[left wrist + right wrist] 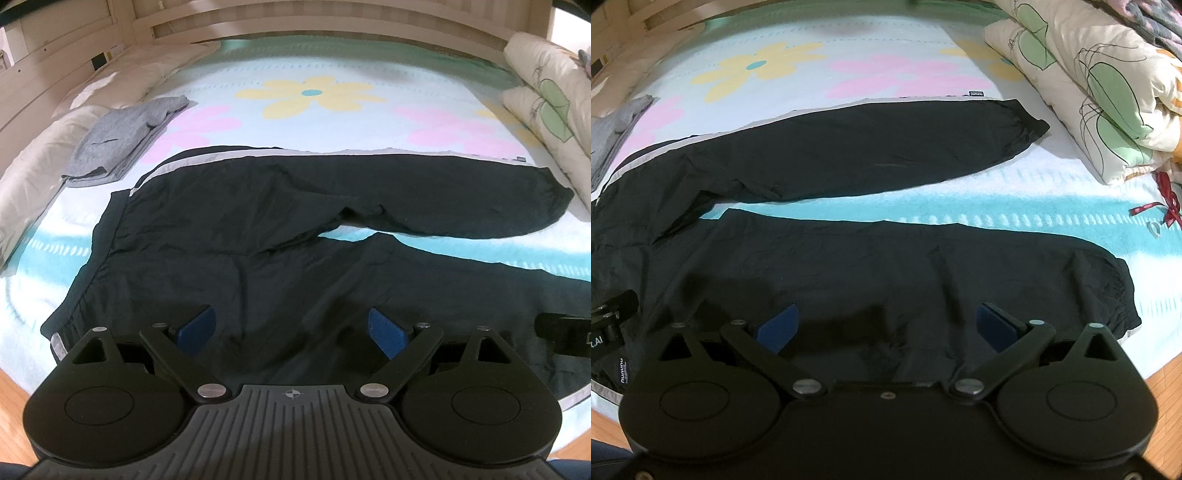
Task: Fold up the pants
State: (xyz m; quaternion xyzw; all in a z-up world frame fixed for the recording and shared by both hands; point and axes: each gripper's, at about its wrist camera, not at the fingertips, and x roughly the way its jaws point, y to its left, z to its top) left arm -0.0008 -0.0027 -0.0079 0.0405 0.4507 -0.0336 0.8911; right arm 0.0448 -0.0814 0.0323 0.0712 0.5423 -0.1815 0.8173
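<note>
Both tools are matte black: the left gripper (291, 328) has a ribbed grey base with a small crosshair mark. The right gripper (884, 326) is plainer (smooth black plate). Each carries blue-padded fingers (384, 330), silver screws and round discs.

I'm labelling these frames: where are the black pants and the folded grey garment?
black pants (849, 155): right wrist view, middle of far leg.
folded grey garment (122, 136): left wrist view, centre of top layer.
</note>
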